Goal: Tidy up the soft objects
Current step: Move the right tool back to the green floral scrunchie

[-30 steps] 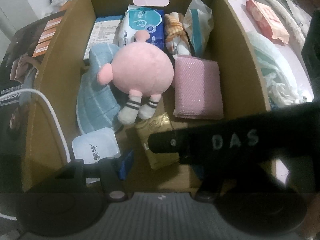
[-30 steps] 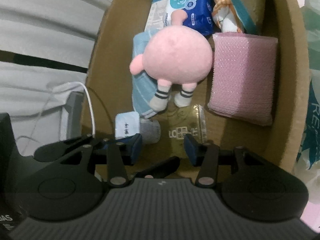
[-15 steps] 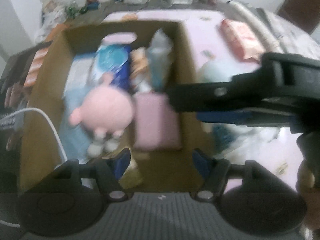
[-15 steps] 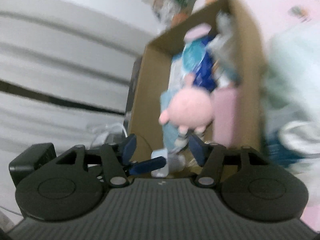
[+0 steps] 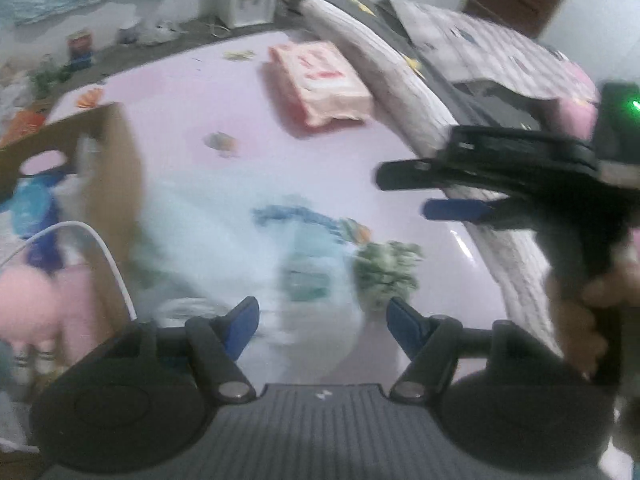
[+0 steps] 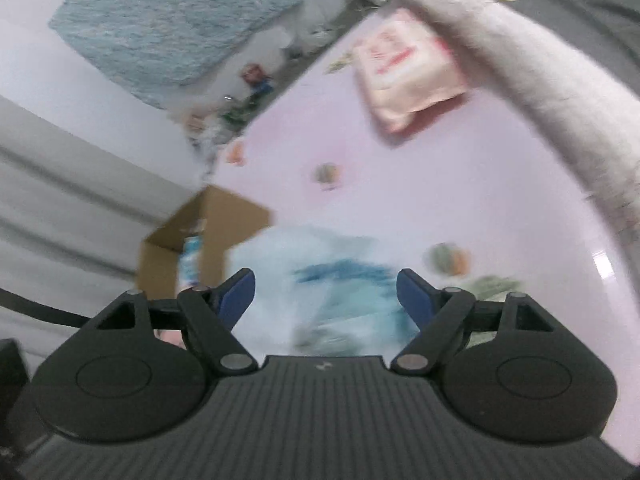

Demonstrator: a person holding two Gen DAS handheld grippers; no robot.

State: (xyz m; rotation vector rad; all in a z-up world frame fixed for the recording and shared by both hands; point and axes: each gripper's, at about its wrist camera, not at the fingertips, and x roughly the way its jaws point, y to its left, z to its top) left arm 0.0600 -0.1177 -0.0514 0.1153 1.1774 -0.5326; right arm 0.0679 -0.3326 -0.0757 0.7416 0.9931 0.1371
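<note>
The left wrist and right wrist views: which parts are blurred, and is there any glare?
Left wrist view: the box and the bluish bag are smeared by motion, while the left gripper stays sharp; a small glare streak lies on the pink surface. Right wrist view: the bag is smeared most, the right gripper sharp.

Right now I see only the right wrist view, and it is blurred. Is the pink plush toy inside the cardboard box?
Observer: Yes. The left wrist view shows the pink plush toy inside the cardboard box.
Operator: And the left gripper, is it open or shut?
Observer: It is open, with nothing between its fingers.
Operator: Is anything lying against the box?
Observer: A white cable curves across the box wall on the side nearest the camera.
</note>
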